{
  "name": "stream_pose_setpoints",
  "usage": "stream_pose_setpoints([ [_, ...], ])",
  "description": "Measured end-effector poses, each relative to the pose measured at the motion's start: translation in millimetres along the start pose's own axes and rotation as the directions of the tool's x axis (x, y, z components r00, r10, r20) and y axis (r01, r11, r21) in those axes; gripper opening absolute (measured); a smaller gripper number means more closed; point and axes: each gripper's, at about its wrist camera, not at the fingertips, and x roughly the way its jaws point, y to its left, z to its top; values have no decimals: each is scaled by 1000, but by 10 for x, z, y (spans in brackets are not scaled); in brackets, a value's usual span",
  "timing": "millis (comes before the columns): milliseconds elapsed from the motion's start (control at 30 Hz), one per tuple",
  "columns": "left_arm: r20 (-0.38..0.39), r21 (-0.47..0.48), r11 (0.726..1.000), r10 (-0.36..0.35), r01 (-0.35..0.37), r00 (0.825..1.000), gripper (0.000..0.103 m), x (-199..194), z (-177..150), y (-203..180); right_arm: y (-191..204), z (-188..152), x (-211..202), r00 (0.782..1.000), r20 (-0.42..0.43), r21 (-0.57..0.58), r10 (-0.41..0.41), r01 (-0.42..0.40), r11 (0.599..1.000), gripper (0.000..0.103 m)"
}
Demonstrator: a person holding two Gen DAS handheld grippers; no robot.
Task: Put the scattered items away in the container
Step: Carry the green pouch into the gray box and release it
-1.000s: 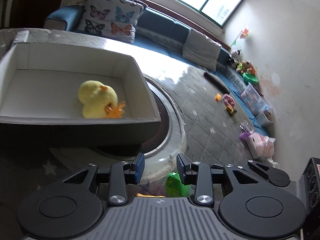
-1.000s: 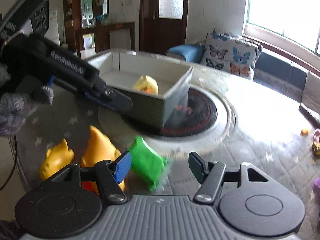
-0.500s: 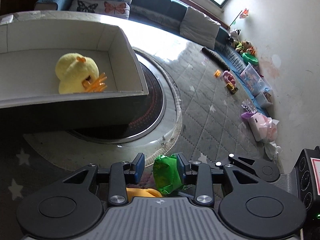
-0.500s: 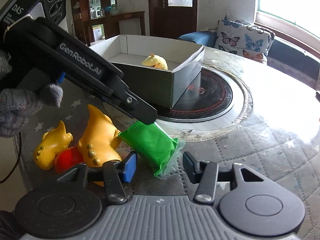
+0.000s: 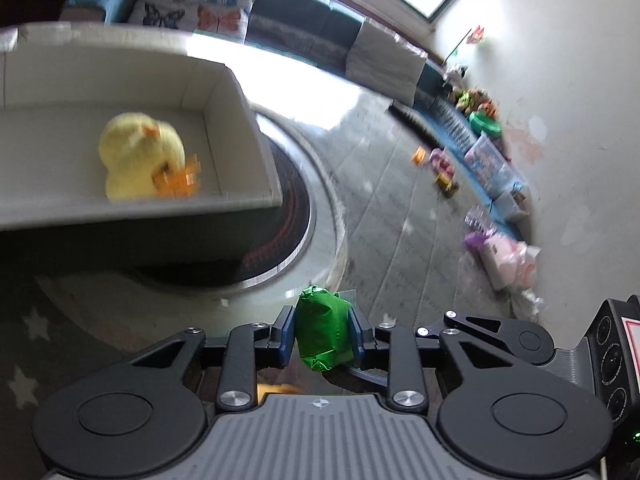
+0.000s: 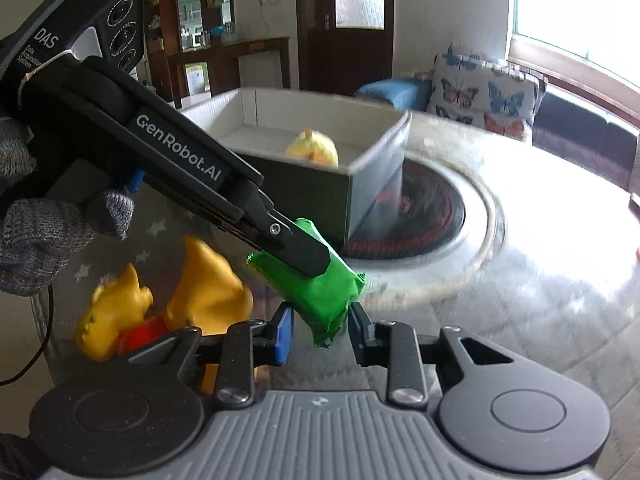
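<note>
A: Grippers over a grey star-print tabletop (image 6: 520,312): what does the left gripper (image 5: 321,336) hold?

B: Its two blue-padded fingers are clamped on the sides of a small green plastic-wrapped packet (image 5: 323,332). In the right wrist view the same packet (image 6: 320,288) hangs tilted from the black finger (image 6: 296,250), and seems lifted off the surface, though blur makes that hard to confirm.

A: And the right gripper (image 6: 320,336)?

B: Its fingers are spread apart with nothing pinched. The packet's lower end dips into the gap between them; whether it touches either pad I cannot tell.

A: Where is the container?

B: A rectangular white cardboard box with dark outer walls (image 5: 240,88) sits on the round black-and-red turntable disc (image 5: 292,216) at the table's centre, beyond the packet. A fluffy yellow plush duck with orange feet (image 5: 138,156) lies inside it, toward the near right corner.

A: Anything not in the box?

B: Two yellow rubber dinosaur-like toys (image 6: 208,280) and a red piece (image 6: 140,334) between them lie near the table's edge, left of the right gripper. A grey knitted glove (image 6: 52,228) covers the hand on the left gripper's handle.
</note>
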Motion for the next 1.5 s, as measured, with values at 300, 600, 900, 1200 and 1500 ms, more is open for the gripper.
stream_pose_setpoints([
  [300, 159, -32, 997, 72, -68, 985, 30, -425, 356, 268, 198, 696, 252, 996, 88, -127, 15, -4, 992, 28],
  [600, 164, -162, 977, 166, -139, 972, 29, -485, 673, 920, 491, 1207, 927, 997, 29, -208, 77, -69, 976, 28],
  [900, 109, -230, 956, 210, -181, 972, 30, -330, 774, 1349, 628, 1380, 1417, 991, -83, -239, 102, -119, 964, 28],
  [1200, 110, -244, 946, 246, -214, 963, 30, -343, 737, 1440, 626, 1373, 1396, 990, -77, -212, 115, -129, 969, 29],
  [1500, 146, -215, 947, 273, -239, 951, 31, -477, 733, 1294, 635, 1331, 1130, 994, -27, -197, 107, -111, 974, 31],
])
